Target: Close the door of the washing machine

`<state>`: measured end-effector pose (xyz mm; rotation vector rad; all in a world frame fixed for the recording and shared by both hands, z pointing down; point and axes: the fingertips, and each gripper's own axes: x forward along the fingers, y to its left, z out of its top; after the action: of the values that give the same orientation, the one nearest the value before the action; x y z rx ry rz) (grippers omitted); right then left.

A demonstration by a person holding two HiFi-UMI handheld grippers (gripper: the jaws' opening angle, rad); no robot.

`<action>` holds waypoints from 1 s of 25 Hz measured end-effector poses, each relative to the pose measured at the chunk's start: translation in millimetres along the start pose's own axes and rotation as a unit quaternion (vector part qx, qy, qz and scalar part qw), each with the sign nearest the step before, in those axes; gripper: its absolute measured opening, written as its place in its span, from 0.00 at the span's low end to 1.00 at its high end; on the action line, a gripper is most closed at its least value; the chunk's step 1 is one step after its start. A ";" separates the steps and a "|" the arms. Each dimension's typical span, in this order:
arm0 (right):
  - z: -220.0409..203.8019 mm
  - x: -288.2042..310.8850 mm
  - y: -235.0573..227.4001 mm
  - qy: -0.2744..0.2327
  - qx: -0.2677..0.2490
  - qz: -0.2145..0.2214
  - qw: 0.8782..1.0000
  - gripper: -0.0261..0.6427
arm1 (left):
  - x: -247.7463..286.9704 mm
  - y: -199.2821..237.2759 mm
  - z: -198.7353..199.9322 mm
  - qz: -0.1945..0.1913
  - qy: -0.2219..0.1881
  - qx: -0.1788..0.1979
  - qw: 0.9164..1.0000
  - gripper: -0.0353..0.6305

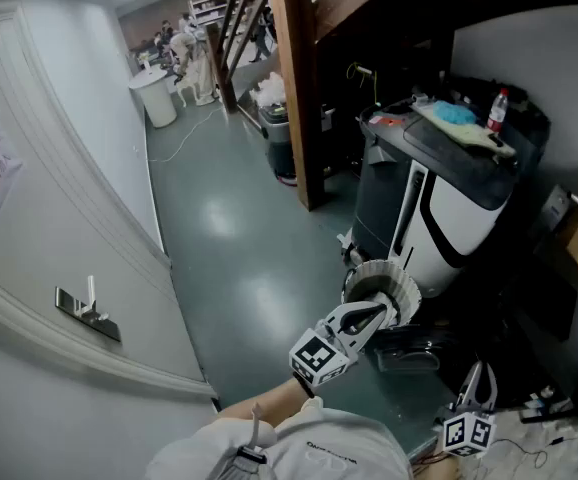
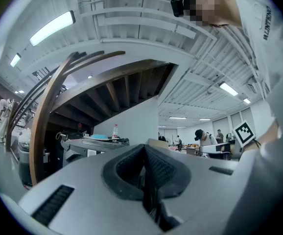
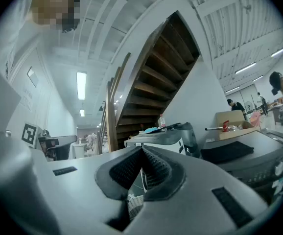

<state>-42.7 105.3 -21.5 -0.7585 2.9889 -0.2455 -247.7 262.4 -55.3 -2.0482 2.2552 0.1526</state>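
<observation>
The washing machine (image 1: 439, 203) stood white, dark-topped. Open floor (image 1: 239, 258) spread left of it; your left gripper (image 1: 372, 318) and right gripper (image 1: 477, 380) hung by its front, both clenched empty.

Floor (image 1: 239, 258): grey-green, glossy, w/ light reflections. Standing on it:
- washing machine (image 1: 439, 218) at right, white front, dark top
- wooden post (image 1: 299, 88) just left of machine
- dark bin (image 1: 279, 138) w/ white bag, beside post on far side
- white round drum (image 1: 157, 98) further back, near left wall
- pale cable (image 1: 184, 140) trailing over floor btwn drum & bin

Machine top carries blue cloth (image 1: 454, 114) & upright bottle (image 1: 496, 110) w/ red cap, next to each other.
</observation>
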 end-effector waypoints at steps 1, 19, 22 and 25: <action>0.5 3.7 5.3 0.000 -0.001 0.004 1.000 0.05 | 0.2 0.2 0.4 -0.002 -0.001 -0.002 1.000 0.06; -52.6 76.7 97.8 0.082 -0.025 0.034 0.996 0.06 | -23.7 55.0 -51.5 -0.038 0.031 -0.037 0.998 0.06; -67.7 88.2 114.7 0.106 -0.045 0.040 0.993 0.06 | -27.7 60.7 -69.9 -0.054 0.043 -0.049 0.996 0.06; -90.2 108.2 122.1 0.131 -0.078 0.082 0.985 0.06 | -17.1 66.7 -93.2 -0.058 0.050 -0.048 0.996 0.06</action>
<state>-202.8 172.3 46.4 -0.5227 3.3312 -0.1110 -312.5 273.1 40.2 -2.2774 2.2187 0.1548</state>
